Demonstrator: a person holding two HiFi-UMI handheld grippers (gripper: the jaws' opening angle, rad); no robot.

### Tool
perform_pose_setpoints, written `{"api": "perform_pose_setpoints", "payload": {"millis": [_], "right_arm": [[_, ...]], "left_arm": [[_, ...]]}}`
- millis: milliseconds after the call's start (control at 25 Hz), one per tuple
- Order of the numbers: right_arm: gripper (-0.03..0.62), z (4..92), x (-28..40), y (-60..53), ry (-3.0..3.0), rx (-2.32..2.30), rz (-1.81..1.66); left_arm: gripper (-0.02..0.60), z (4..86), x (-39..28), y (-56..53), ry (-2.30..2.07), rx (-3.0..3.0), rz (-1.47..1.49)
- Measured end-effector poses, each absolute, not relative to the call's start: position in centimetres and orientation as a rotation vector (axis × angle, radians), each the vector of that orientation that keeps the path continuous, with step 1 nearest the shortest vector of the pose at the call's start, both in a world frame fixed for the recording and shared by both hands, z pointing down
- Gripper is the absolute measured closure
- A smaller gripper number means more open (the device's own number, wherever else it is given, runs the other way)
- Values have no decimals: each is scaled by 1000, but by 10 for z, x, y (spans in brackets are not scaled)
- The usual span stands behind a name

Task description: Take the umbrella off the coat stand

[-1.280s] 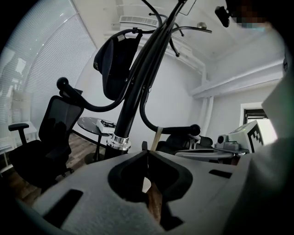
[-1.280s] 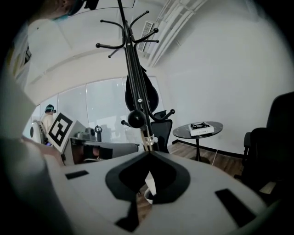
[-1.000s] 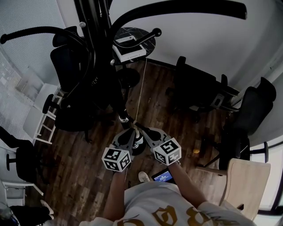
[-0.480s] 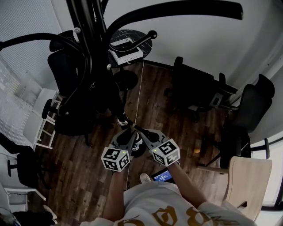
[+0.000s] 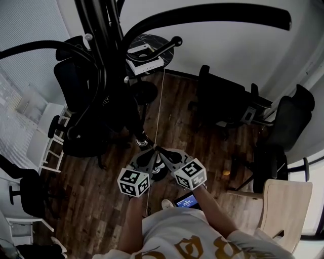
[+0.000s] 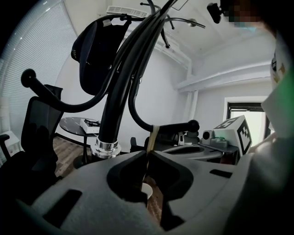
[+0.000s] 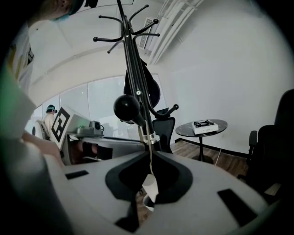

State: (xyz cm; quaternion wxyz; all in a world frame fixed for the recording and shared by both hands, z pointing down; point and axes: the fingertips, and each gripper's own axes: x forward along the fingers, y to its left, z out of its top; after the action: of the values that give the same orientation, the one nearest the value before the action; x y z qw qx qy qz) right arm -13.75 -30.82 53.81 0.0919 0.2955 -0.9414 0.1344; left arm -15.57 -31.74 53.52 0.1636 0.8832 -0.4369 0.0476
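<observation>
The coat stand's black pole (image 5: 114, 66) and curved hooks (image 5: 202, 12) crowd the space left and overhead. Bare wood floor (image 5: 177, 121) lies open ahead, a thin strap (image 5: 159, 106) crossing it, office chairs (image 5: 223, 101) fencing the right.

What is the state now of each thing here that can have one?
coat stand: standing upright
strap: looped over a coat stand arm, pulled straight
left hand-held gripper: shut on the strap
right hand-held gripper: shut on the strap
dark hat: hanging on the coat stand

We hold both forearms forward, left gripper (image 5: 152, 152) and right gripper (image 5: 163, 151) side by side, tips touching, each pinched on the strap (image 6: 153, 137)
</observation>
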Motion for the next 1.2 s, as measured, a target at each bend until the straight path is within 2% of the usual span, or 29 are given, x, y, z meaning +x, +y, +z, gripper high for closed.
{"api": "perform_pose_setpoints", "payload": {"millis": [360, 760, 1120, 1200], "right_arm": [[578, 536, -148, -310, -2820, 850, 424], [543, 540, -154, -312, -2811, 836, 454], [544, 539, -163, -322, -2807, 849, 421], [563, 539, -164, -322, -2812, 853, 411]], "left_arm": [[554, 534, -159, -314, -1214, 2533, 144], [555, 532, -167, -309, -1199, 2532, 141], [557, 531, -172, -309, -1193, 2522, 136], [557, 531, -171, -307, -1184, 2523, 132]]}}
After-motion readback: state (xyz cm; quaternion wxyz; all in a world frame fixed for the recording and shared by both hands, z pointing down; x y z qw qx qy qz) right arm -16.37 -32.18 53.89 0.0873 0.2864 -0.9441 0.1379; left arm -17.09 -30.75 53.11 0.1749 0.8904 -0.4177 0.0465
